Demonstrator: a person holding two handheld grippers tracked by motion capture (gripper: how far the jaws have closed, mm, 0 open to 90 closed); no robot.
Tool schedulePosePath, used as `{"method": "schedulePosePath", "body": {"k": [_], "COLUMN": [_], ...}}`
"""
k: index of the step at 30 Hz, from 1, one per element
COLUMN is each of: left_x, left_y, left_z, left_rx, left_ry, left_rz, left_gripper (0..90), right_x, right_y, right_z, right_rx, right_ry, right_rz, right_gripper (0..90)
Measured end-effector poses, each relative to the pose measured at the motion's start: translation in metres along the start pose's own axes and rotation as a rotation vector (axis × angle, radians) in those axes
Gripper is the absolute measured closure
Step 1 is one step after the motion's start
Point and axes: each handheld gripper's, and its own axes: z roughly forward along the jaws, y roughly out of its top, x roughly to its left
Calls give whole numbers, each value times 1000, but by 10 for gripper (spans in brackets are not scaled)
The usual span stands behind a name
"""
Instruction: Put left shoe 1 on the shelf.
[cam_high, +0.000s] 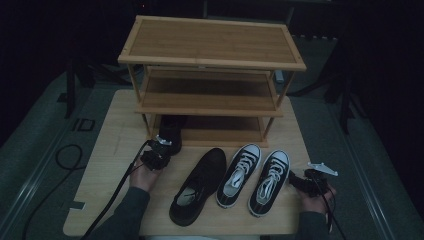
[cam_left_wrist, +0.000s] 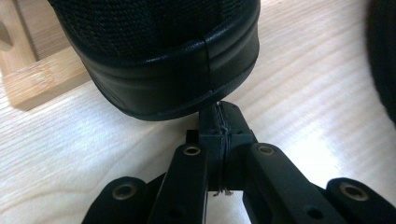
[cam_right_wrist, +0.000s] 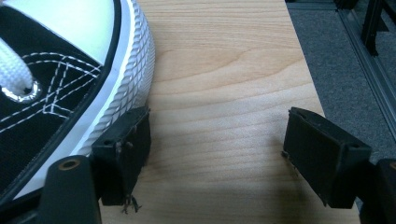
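Observation:
A black shoe (cam_high: 171, 129) sits with its toe under the wooden rack's bottom shelf (cam_high: 225, 131). My left gripper (cam_high: 161, 146) is right behind its heel (cam_left_wrist: 163, 60); its jaws are shut with nothing between them, and the tips (cam_left_wrist: 219, 122) touch the heel's rubber edge. A second black shoe (cam_high: 199, 186) lies on the table. Beside it stand two black-and-white sneakers (cam_high: 240, 175) (cam_high: 270, 182). My right gripper (cam_high: 296, 181) is open just right of the right sneaker. Its left finger (cam_right_wrist: 123, 151) rests against the white sole (cam_right_wrist: 135, 70), and its right finger (cam_right_wrist: 322, 156) is over bare wood.
The three-tier wooden rack (cam_high: 212, 40) fills the back of the light wood table (cam_high: 110, 165); its leg (cam_left_wrist: 28, 74) stands left of the heel. The table's right edge (cam_right_wrist: 308, 84) drops to grey floor (cam_right_wrist: 345, 70). A cable (cam_high: 67, 157) loops on the floor at the left.

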Motion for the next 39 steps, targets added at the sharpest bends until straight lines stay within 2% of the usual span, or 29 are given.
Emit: {"method": "schedulePosePath", "body": {"k": [5, 12, 16, 21, 28, 33, 39], "left_x": [4, 8, 5, -3, -8, -10, -9], "left_y": [8, 12, 11, 10, 8, 7, 7], "left_z": [8, 12, 10, -6, -22, -38, -53], "left_rx": [-5, -17, -20, -65, -84, -128, -158], "left_ry": [3, -18, -22, -61, -84, -115, -150], "left_rz": [-20, -29, -7, 28, 62, 54, 40], "left_gripper": [892, 891, 843, 779, 681, 654, 643], "right_x": [0, 0, 0, 0, 0, 0, 0], "right_y": [0, 0, 0, 0, 0, 0, 0], "right_z": [0, 0, 0, 0, 0, 0, 0], "right_rx": [0, 0, 0, 0, 0, 1, 0], "right_ry": [0, 0, 1, 1, 1, 1, 1], "right_rz": [-1, -1, 0, -1, -1, -1, -1], "right_gripper": [229, 229, 229, 229, 229, 229, 229]}}
